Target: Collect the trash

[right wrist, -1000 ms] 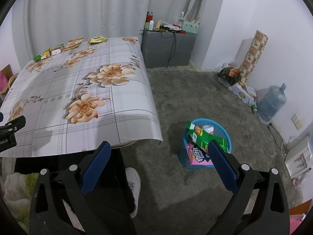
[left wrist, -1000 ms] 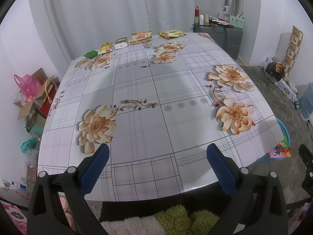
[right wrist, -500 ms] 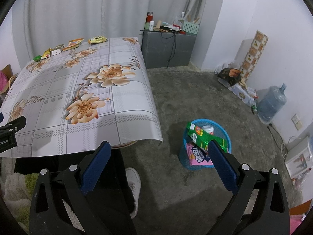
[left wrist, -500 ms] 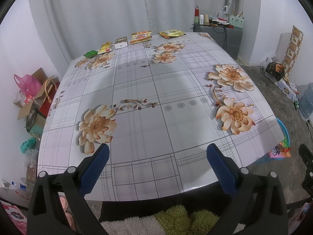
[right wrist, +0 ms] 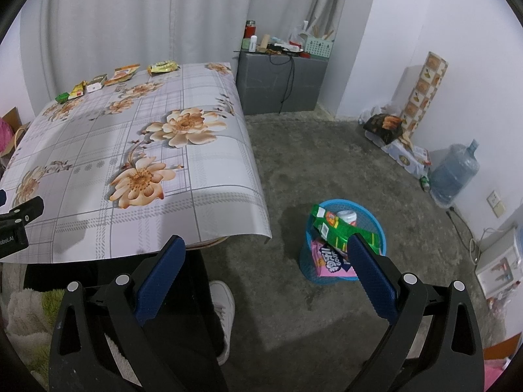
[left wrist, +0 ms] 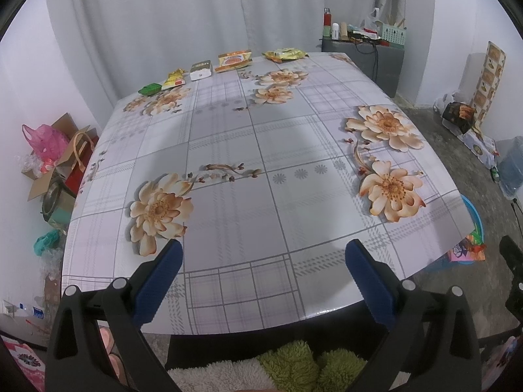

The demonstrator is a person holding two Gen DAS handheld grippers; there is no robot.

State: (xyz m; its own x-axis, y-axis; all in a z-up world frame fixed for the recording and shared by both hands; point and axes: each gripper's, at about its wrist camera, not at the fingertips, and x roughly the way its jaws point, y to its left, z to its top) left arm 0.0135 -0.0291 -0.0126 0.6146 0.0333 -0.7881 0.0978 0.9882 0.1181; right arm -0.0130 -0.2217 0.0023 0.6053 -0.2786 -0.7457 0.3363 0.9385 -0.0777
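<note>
Trash sits in a row along the far edge of a flowered table [left wrist: 261, 170], well apart from both grippers: a small green packet [left wrist: 149, 89], a yellow wrapper [left wrist: 175, 79], a white box [left wrist: 201, 70], an orange snack bag [left wrist: 234, 60] and a yellow-green snack bag [left wrist: 285, 54]. Nothing has changed across the last second; both views match the earlier frames, so the person appears to be pausing between pickups and no item is on its way to the bin. The left gripper [left wrist: 263, 272] hovers over the near edge of the table with its blue fingers spread wide and nothing between them. The right gripper [right wrist: 266, 266] hangs beside the table, out over the concrete floor, also spread wide and holding nothing. Five pieces remain to collect, and each will likely need a long reach across the table. The left view shows the row of trash head-on, plus boxes and a pink bag on the floor to the left, but only a sliver of the bin past the table's right corner. The right view shows what the left cannot: a blue mesh wastebasket [right wrist: 379, 228] on the floor, already holding a green carton [right wrist: 333, 227], a pink packet [right wrist: 328, 259] and a pale container, along with the person's white shoe [right wrist: 224, 300] and a water jug [right wrist: 454, 176] by the wall.
</note>
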